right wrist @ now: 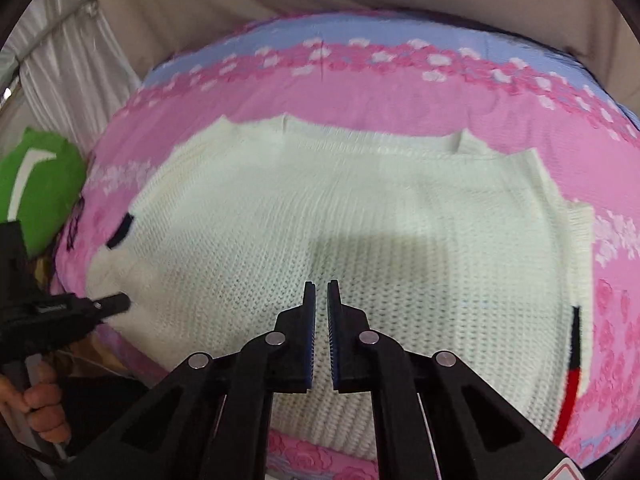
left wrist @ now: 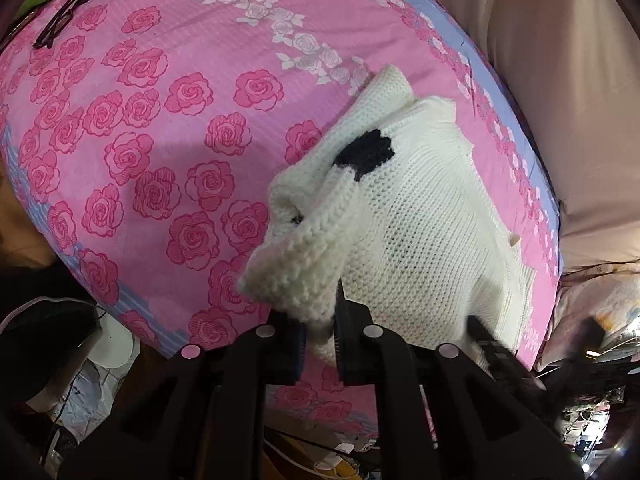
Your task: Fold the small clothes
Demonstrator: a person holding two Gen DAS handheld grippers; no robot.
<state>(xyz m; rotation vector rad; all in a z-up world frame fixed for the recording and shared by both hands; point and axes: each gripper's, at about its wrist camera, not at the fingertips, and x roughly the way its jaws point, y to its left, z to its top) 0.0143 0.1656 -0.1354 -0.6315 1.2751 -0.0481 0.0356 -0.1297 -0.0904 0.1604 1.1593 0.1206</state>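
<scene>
While left tongs (left wrist: 320, 322) pinch sweater (left wrist: 420, 216) edge

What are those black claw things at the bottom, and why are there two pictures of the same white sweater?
The claws are grabbers, one in each of a person's hands. Each carries a small camera, so there are two pictures. The left gripper pinches a bunched edge of the white sweater. The right gripper is shut with nothing in it, above the sweater. The sweater lies on a pink rose bedsheet, with black glasses farther away. The hand holding the left grabber shows in the right picture.
</scene>
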